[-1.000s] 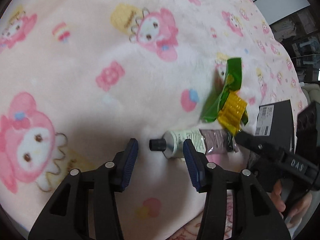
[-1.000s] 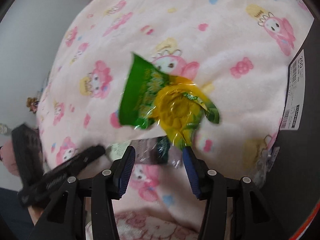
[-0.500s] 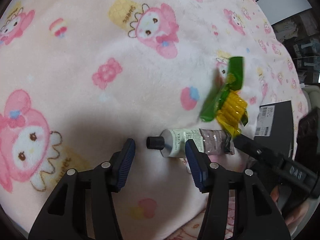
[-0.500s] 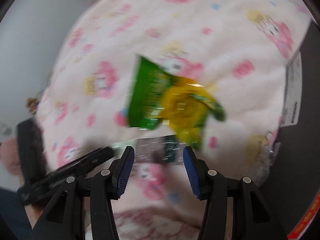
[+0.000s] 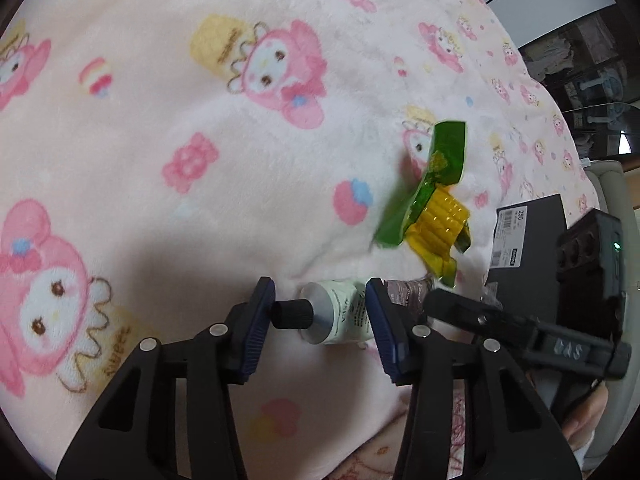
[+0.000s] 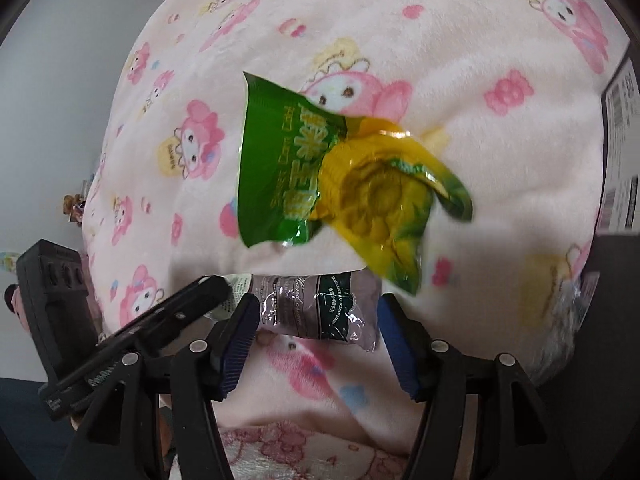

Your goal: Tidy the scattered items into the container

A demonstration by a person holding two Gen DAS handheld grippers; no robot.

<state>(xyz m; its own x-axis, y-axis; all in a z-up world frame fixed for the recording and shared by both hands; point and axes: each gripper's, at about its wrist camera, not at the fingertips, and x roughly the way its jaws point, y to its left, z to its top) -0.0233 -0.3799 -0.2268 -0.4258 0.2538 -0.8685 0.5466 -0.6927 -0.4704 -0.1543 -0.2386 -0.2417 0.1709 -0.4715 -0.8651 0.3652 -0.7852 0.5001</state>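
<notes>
Left wrist view: my left gripper (image 5: 320, 316) hovers with its jaws spread wide, gripping nothing, on either side of the cap end of the hand cream tube (image 5: 334, 314), which lies flat on the pink character blanket (image 5: 200, 120). Beside the tube's far end lies the green and yellow corn snack packet (image 5: 430, 200), one corner lifted off the fabric. Beyond it, at the right, stands the dark box (image 5: 528, 256) bearing a white label, which I take to be the container; its inside is not visible. Right wrist view: my right gripper (image 6: 312, 344) is likewise wide open and empty, its fingertips flanking the tube's crimped tail (image 6: 316, 304), with the packet (image 6: 340, 176) just above and the box (image 6: 616, 264) at the right edge. Progress, as I judge it: early, since both visible items are on the blanket and neither is grasped; each has yet to be picked up and carried to the box
</notes>
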